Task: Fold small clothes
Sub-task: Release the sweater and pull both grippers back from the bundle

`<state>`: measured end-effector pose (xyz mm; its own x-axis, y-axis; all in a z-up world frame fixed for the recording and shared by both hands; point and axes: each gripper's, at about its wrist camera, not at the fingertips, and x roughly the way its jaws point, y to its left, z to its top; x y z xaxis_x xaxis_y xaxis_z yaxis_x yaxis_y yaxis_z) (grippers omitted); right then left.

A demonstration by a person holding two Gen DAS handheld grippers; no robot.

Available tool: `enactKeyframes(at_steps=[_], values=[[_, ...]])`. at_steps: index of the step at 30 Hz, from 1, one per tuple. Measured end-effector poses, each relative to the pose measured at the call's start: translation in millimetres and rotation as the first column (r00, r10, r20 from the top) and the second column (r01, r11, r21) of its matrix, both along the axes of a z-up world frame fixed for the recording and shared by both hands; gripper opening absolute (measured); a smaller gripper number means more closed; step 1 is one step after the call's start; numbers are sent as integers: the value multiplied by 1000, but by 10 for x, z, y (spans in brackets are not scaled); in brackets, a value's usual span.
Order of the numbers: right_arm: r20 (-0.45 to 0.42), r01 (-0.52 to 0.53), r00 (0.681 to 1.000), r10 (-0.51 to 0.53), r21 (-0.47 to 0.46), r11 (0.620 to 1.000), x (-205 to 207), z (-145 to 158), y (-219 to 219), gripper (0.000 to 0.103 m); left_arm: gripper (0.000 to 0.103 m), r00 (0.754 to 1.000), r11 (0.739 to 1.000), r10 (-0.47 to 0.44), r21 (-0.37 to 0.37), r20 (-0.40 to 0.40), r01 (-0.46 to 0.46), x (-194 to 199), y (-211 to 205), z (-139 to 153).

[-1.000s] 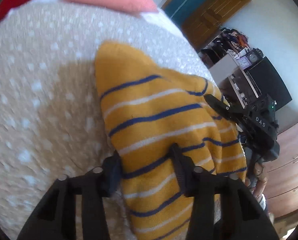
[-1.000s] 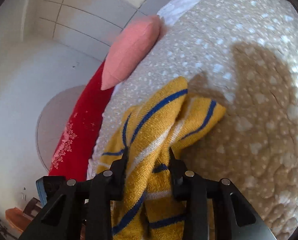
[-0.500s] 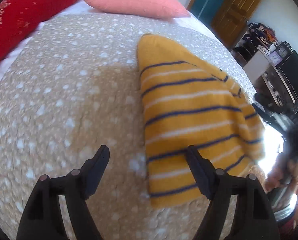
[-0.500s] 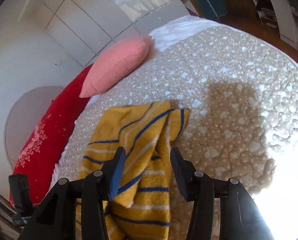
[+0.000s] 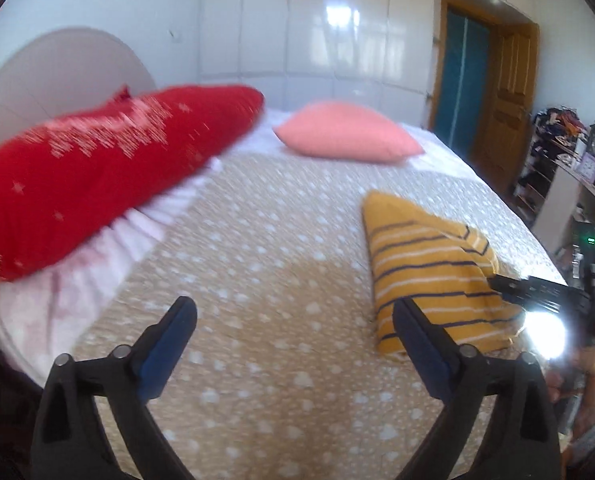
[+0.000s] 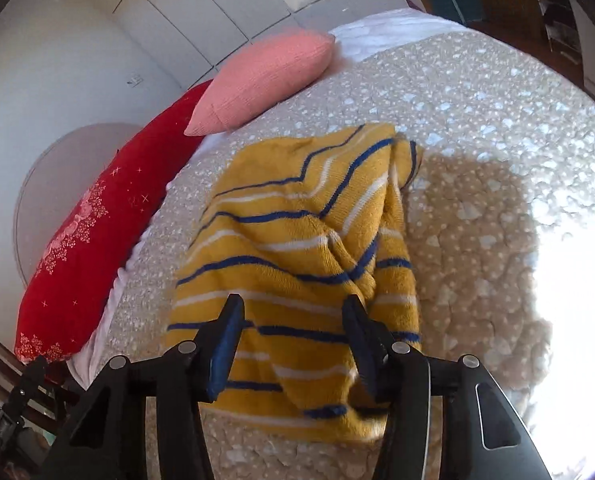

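The folded yellow striped top (image 6: 297,248) lies on the bed (image 5: 257,320). Both tongs have just been opening: left tongs (image 5: 293,344) wide over bare cover, right tongs (image 6: 291,332) parted above the top.

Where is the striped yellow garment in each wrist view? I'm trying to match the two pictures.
Left wrist view: the garment lies right of centre on the bedspread, beyond the gripper's right finger.
Right wrist view: the garment fills the centre, directly ahead of the gripper.
Shared landmark: the pink pillow, lying beyond the garment in both.
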<state>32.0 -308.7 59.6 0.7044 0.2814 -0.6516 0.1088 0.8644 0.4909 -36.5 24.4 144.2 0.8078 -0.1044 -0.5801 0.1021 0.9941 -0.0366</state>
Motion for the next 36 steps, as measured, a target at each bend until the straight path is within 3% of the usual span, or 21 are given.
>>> enactKeyframes(at_steps=[5, 10, 13, 18, 22, 28, 36], values=[[119, 24, 993, -5, -155, 988, -624, 471, 342, 83, 103, 974, 990, 125, 42, 190, -135, -421, 125, 293], [146, 23, 989, 25, -320, 947, -1175, 667, 642, 92, 103, 969, 985, 136, 78, 207, -155, -639, 80, 367], [87, 6, 996, 29, -381, 924, -1345, 559, 712, 94, 103, 991, 994, 61, 79, 117, -70, -631, -24, 246], [-4, 0, 1000, -1, -314, 949, -1388, 238, 646, 94, 103, 998, 998, 5, 56, -59, -1, -484, -138, -161], [-31, 13, 999, -25, -320, 947, -1339, 95, 672, 94, 103, 995, 997, -5, 74, -103, 13, -479, -193, -330], [-45, -3, 999, -13, -332, 943, -1271, 19, 818, 94, 103, 987, 999, -26, 36, -159, 32, -441, -210, -436], [-65, -27, 998, 4, -360, 932, -1270, -52, 929, 94, 103, 981, 997, -49, 41, -185, 58, -449, -263, -493]])
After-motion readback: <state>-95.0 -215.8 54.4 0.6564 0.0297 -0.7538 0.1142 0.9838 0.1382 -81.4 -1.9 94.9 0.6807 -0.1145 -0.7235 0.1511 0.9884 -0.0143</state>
